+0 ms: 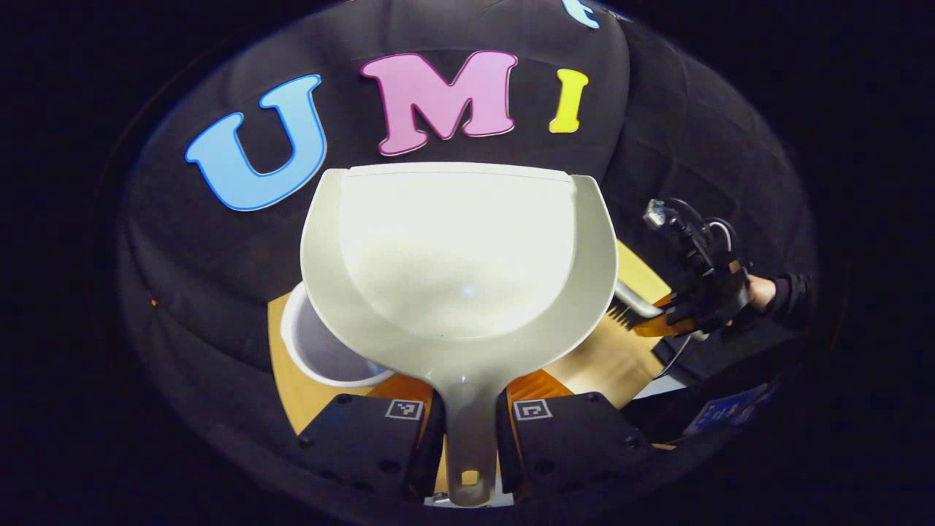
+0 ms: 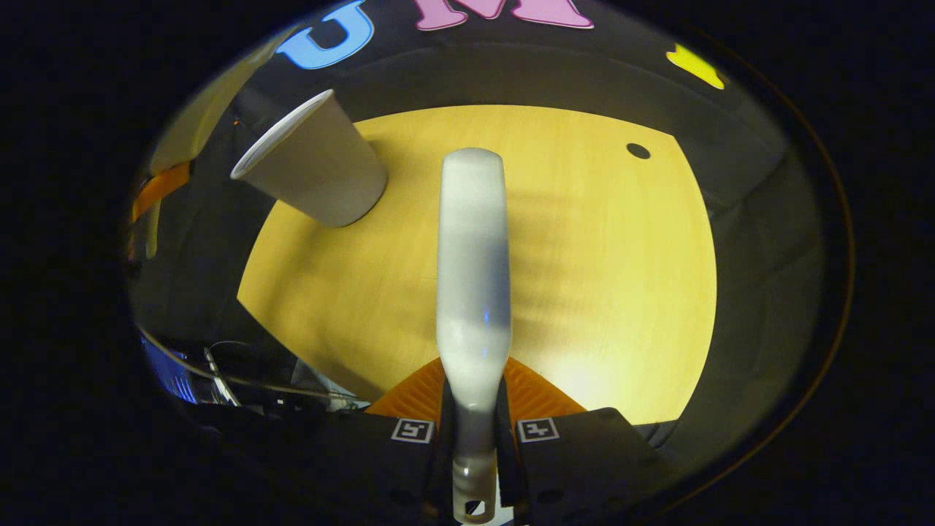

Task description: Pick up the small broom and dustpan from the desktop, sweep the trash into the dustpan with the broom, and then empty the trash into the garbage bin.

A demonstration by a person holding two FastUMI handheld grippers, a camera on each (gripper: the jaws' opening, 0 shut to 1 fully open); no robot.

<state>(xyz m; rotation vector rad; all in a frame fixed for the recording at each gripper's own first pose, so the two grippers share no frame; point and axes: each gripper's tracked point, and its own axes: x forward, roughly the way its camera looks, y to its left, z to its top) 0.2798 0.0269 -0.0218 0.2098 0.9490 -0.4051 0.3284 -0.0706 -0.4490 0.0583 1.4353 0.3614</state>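
Left gripper (image 1: 470, 424) fingers clamp the dustpan (image 1: 456, 263) handle above the bin (image 1: 321, 351) at eight o'clock; right gripper (image 2: 475, 431) fingers grip the broom (image 2: 473, 277) over the desk (image 2: 599, 292).

Black gripper (image 1: 471, 427) bodies — 2 square tags each; dark sleeve (image 1: 792, 296).

Recording booth: black cloth wall (image 1: 219, 292) enclosing small wooden desktop (image 2: 599, 277), white bin (image 2: 314, 164) on it
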